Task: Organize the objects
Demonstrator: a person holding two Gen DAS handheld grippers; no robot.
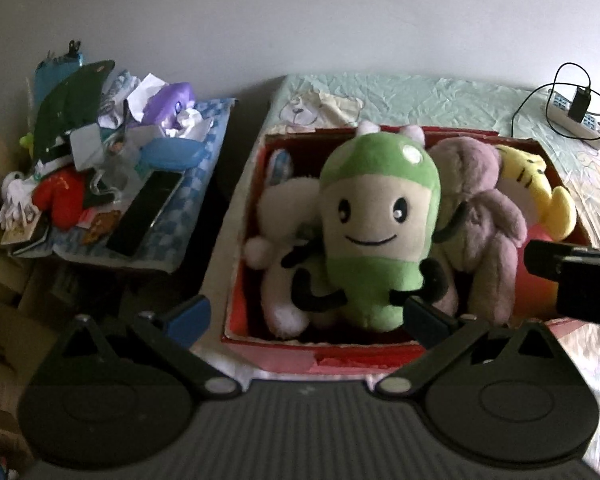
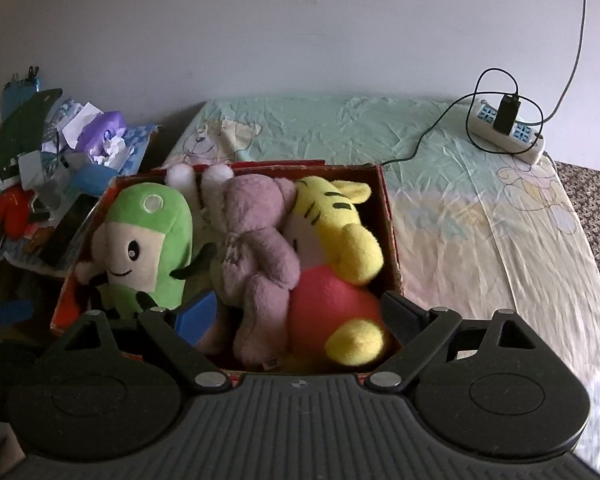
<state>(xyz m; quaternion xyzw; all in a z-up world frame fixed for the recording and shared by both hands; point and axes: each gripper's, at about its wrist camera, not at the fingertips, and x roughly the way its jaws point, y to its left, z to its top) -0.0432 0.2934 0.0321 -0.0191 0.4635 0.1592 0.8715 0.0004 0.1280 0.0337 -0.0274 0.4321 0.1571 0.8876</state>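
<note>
Red cardboard forms the box [image 1: 244,240] that sits on the bed sheet [image 2: 460,220], and the soft toys are already packed into it. Going left to right: a cluttered side table [image 1: 172,220] stands just beside the bed; in the box a white plush [image 1: 276,216] lies at the left, the green plush [image 1: 376,216] stands upright in the middle, the mauve plush [image 2: 256,248] leans against it, and the yellow-and-red plush [image 2: 336,240] fills the right end. The left gripper [image 1: 304,316] hovers at the box's near rim with its fingers wide apart, holding nothing; the right gripper [image 2: 300,316] likewise hangs spread and empty over the near edge. The packing step looks finished or nearly so. Any next move probably calls for pressing the toys down, or pulling both grippers away.
</note>
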